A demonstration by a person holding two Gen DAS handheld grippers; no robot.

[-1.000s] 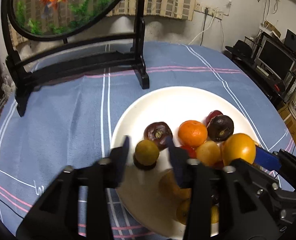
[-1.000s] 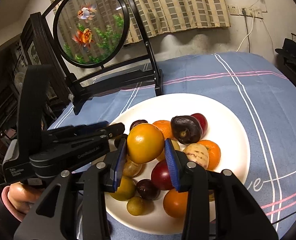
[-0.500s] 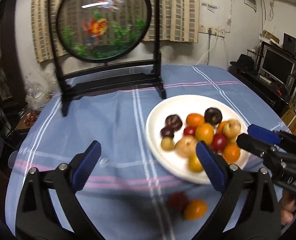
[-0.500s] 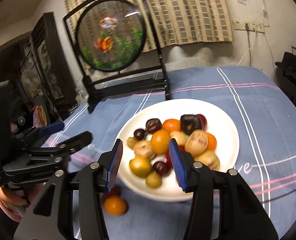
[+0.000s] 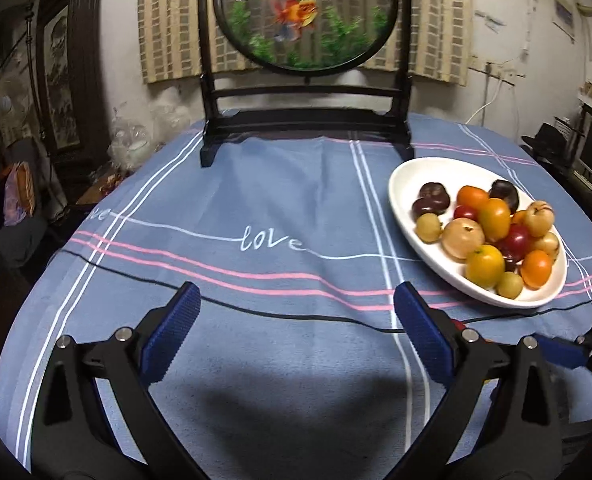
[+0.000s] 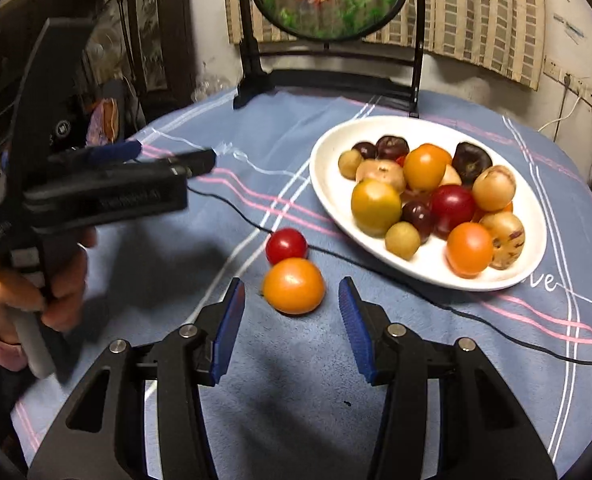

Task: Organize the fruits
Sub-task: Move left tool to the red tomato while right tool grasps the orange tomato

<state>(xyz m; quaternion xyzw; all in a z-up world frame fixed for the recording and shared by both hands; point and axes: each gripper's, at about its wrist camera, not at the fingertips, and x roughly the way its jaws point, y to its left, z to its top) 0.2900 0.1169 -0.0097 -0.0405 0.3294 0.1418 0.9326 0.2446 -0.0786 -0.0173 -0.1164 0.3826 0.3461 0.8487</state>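
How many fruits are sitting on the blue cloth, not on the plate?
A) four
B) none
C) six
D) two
D: in the right wrist view a small red fruit and an orange fruit lie side by side on the blue tablecloth, in front of the right tool; all the other fruit is piled on the white plate.

Stained white wall (image 5: 504, 40), striped beige curtain (image 5: 168, 32), round goldfish screen (image 5: 308, 12), dark cabinet (image 5: 56, 80)
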